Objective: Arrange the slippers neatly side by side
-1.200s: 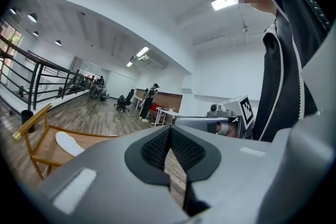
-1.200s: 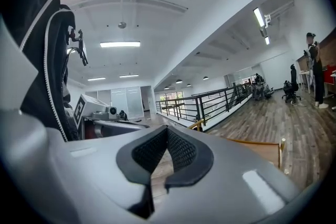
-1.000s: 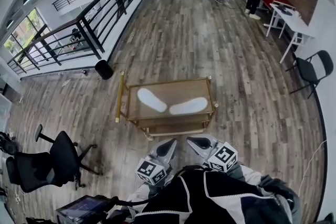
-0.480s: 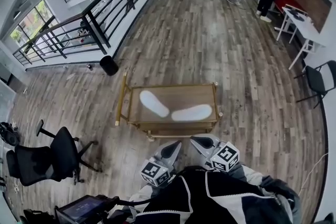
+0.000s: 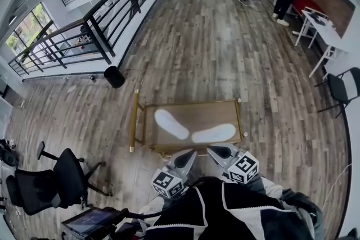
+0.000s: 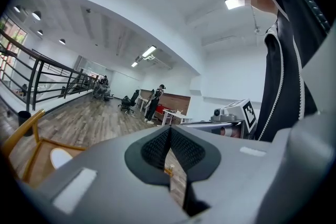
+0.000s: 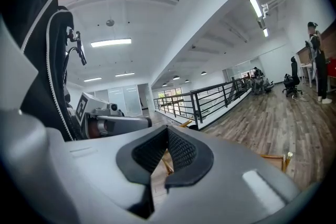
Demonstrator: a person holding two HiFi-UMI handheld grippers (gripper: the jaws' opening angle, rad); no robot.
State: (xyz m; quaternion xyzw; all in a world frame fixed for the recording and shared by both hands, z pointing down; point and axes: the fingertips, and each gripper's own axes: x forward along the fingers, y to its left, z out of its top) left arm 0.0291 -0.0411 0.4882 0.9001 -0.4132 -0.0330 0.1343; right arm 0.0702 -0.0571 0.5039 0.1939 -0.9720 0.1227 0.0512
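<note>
White slippers lie on the brown tabletop of a low gold-framed table. The left-hand slipper slants from upper left to lower right in the head view. The right-hand slipper lies almost crosswise. Their inner ends come close together near the tabletop's near edge, so the pair makes a shallow V and is not parallel.

Both grippers are held level, just short of the table's near edge, above the wooden floor and touching neither slipper. The left gripper points toward the gap below the left-hand slipper. Its own view shows its jaws clenched together with nothing between them. The right gripper sits just below the right-hand slipper, and its jaws are likewise pressed shut and empty. The two grippers are near each other, tips angled slightly inward.

A black office chair stands to the left, and a black bin sits by the railing.
</note>
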